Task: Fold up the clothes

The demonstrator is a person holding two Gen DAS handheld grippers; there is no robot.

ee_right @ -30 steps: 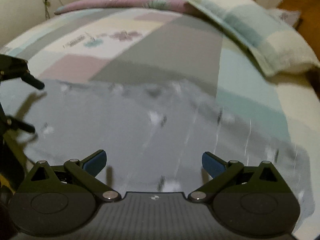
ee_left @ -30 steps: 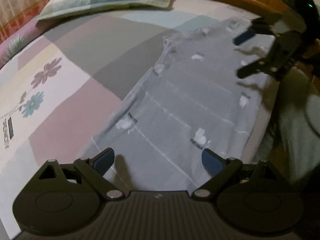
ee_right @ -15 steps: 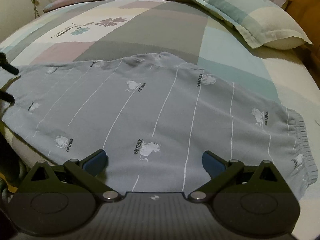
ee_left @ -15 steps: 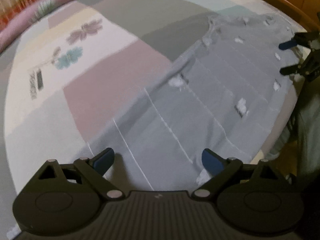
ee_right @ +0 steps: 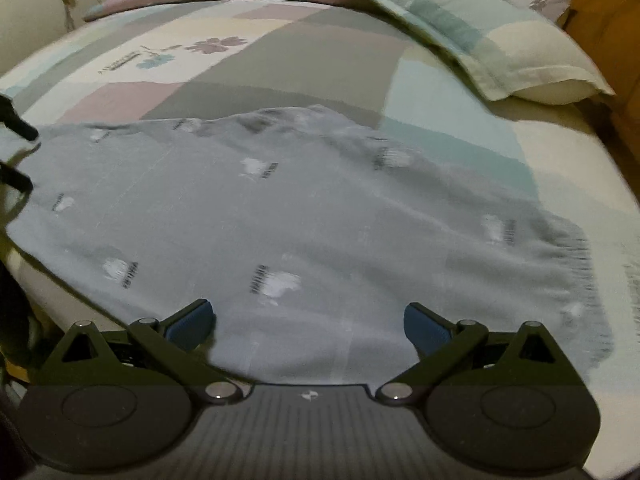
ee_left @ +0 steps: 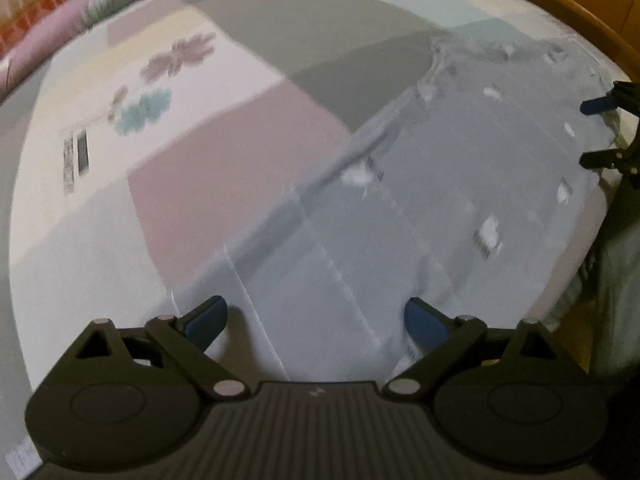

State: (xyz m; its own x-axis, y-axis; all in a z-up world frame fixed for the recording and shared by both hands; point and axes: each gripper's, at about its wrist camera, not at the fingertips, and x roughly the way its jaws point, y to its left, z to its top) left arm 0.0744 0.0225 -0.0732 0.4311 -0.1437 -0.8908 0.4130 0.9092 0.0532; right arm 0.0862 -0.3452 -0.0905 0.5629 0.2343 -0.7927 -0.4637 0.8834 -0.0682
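A pair of grey trousers point(ee_left: 420, 216) with thin white stripes and small white prints lies spread flat on the bed, its elastic waistband point(ee_right: 576, 276) at the right of the right wrist view. My left gripper point(ee_left: 316, 316) is open just above the leg-hem end of the trousers point(ee_right: 280, 216), nothing between its fingers. My right gripper point(ee_right: 308, 320) is open over the near edge by the waist. The right gripper's fingertips point(ee_left: 600, 106) show at the right edge of the left wrist view. The left gripper's fingertips point(ee_right: 20, 130) show at the left edge of the right wrist view.
The bedsheet point(ee_left: 224, 148) has pastel patches and flower prints. A checked pillow point(ee_right: 480, 36) lies at the head of the bed, right of the trousers. A wooden bed frame point(ee_left: 560, 12) runs behind it. The bed's near edge drops off just below the trousers.
Both views are blurred by motion now. The left gripper has moved along to the hem end and stays low there; the right gripper has dropped slightly toward the trousers. Both stay open.
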